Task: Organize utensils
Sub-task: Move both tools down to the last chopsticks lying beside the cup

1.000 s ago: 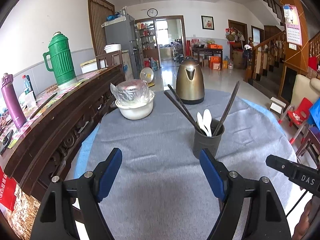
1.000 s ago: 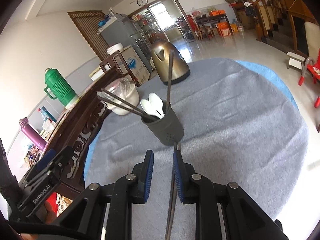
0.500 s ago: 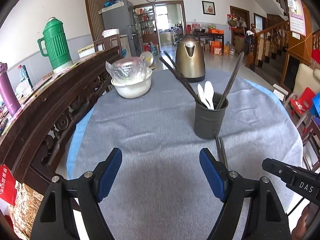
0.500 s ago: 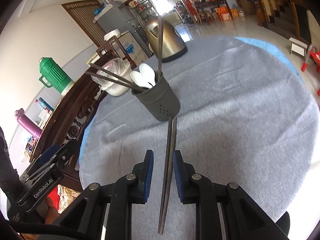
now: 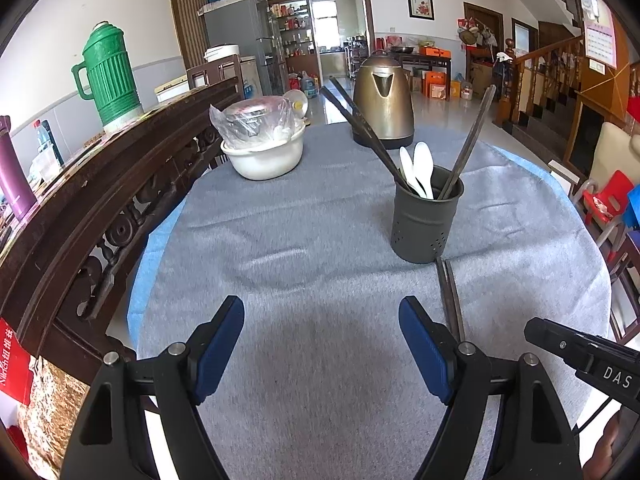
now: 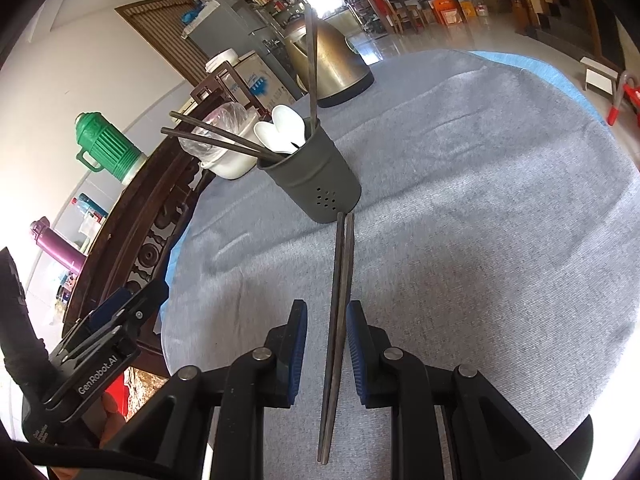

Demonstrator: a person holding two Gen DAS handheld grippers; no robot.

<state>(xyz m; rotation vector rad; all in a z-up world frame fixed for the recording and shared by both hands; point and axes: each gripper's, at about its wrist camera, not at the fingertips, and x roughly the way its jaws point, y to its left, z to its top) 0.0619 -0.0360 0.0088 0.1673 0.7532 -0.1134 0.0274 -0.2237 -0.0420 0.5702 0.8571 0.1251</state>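
Note:
A dark grey utensil holder (image 5: 426, 216) stands on the grey tablecloth, also in the right wrist view (image 6: 316, 178). It holds two white spoons (image 5: 418, 172) and dark chopsticks (image 5: 468, 140). A loose pair of dark chopsticks (image 6: 338, 312) lies on the cloth, its far tips against the holder's base, also seen in the left wrist view (image 5: 450, 296). My right gripper (image 6: 326, 320) straddles this pair, its jaws slightly apart and not touching it. My left gripper (image 5: 322, 332) is wide open and empty above the cloth, left of the pair.
A bronze kettle (image 5: 384, 100) stands behind the holder. A white bowl with a plastic-wrapped dish (image 5: 262, 144) sits at the back left. A carved dark wooden rail (image 5: 100, 208) runs along the left, with a green thermos (image 5: 110, 76) behind it.
Both grippers have pulled back toward the near table edge. The chopstick pair between the right gripper's fingers now lies further out on the cloth, and the fingers stand a little wider.

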